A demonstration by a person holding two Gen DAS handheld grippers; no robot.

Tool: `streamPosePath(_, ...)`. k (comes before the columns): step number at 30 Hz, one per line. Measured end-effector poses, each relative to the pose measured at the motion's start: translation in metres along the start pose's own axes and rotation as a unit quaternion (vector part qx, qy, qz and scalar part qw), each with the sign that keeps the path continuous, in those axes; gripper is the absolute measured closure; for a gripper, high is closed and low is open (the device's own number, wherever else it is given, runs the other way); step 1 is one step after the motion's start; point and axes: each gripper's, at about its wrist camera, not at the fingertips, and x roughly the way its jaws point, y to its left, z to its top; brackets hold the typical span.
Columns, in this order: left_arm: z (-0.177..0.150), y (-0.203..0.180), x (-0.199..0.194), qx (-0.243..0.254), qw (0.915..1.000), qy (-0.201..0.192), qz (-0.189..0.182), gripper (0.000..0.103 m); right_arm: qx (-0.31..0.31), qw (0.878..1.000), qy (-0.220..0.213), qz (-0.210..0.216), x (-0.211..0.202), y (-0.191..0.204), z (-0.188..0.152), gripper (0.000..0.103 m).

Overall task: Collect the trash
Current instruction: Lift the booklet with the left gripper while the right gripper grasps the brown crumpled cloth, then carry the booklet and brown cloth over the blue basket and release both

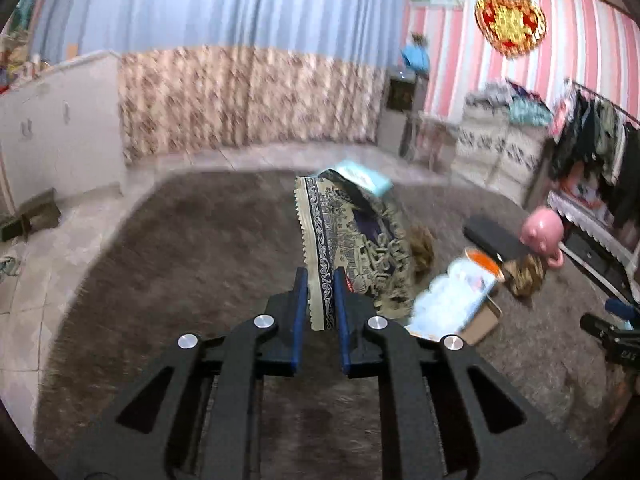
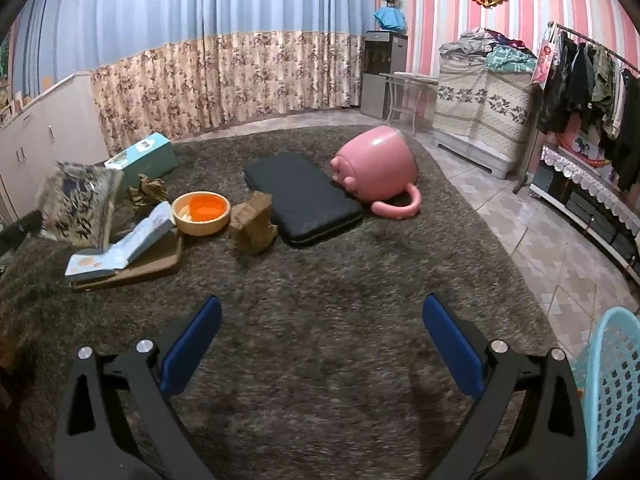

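Wrapper [image 1: 352,240] is pinched by its serrated edge in my left gripper [image 1: 321,280], lifted over the rug [image 1: 180,240] near its far left side. My right gripper [image 2: 322,312] hangs wide apart, holding nothing, over the rug's near edge; a blue basket [image 2: 612,380] stands just off its right edge.

On the rug [image 2: 320,280] lie one patterned foil wrapper [image 1: 352,240], one teal box [image 2: 146,158], two crumpled brown paper wads [image 2: 254,222], one orange-lined bowl [image 2: 202,212], one open booklet [image 2: 124,246], one black pad [image 2: 304,198] and one pink pig-shaped bin [image 2: 378,166]. One blue basket [image 2: 612,392] stands beside.
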Motion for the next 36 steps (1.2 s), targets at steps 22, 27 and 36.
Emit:
streamPosePath(22,-0.007,0.027,0.015,-0.014,0.9989,-0.012,0.044,0.092,-0.012,0.998,0.025,0.05,0.071,0.044,0.036,0.07)
streamPosePath(27,-0.002,0.017,0.008,-0.001,0.999,-0.018,0.04,0.092,-0.009,0.999,0.001,0.044,0.027,0.027,0.034,0.07)
streamPosePath(36,0.018,-0.036,-0.043,0.033,0.9977,-0.056,-0.018,0.102,0.03,0.999,-0.041,-0.012,-0.066,-0.044,0.018,0.07)
